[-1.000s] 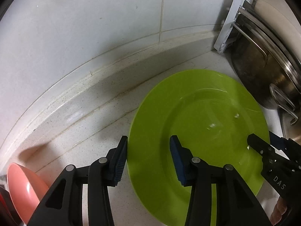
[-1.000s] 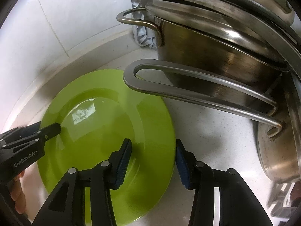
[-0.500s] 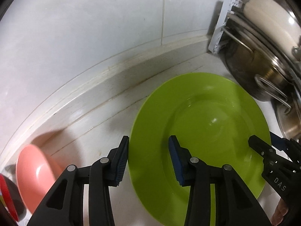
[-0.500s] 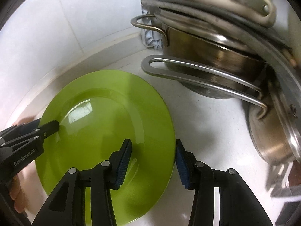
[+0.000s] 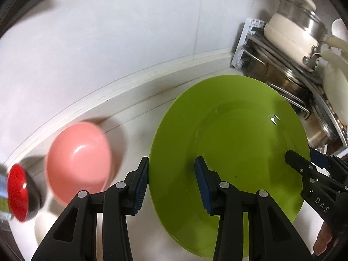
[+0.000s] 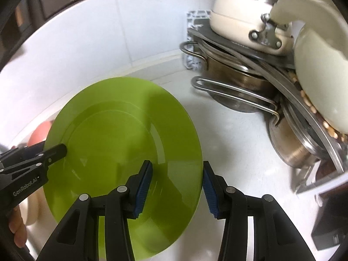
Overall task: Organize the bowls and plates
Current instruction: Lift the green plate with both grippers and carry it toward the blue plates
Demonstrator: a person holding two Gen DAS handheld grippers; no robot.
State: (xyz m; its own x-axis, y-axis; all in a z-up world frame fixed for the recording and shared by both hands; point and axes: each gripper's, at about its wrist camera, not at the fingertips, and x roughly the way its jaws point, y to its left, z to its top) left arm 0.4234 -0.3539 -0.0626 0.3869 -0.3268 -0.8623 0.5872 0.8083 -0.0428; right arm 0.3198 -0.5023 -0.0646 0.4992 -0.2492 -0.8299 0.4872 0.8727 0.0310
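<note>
A large green plate (image 5: 235, 143) (image 6: 121, 130) hangs tilted above the white counter (image 6: 235, 143), held from both sides. My left gripper (image 5: 171, 163) is shut on its left rim, one blue pad over the face and one behind the edge. My right gripper (image 6: 177, 167) is shut on the opposite rim in the same way. Each gripper shows in the other's view: the right gripper (image 5: 302, 158) and the left gripper (image 6: 54, 150). A pink bowl (image 5: 78, 161) sits on the counter to the plate's left, by the wall.
A red-lined black bowl (image 5: 18, 191) and a white dish (image 5: 43, 226) lie left of the pink bowl. On the right, a rack holds steel pots (image 6: 239, 82), lids and a cream pot (image 5: 287, 32). The tiled wall (image 5: 130, 43) runs close behind.
Both grippers have risen and drawn back with the plate still between them. The pots look farther away, and the pink bowl and red-lined bowl have come into the left wrist view.
</note>
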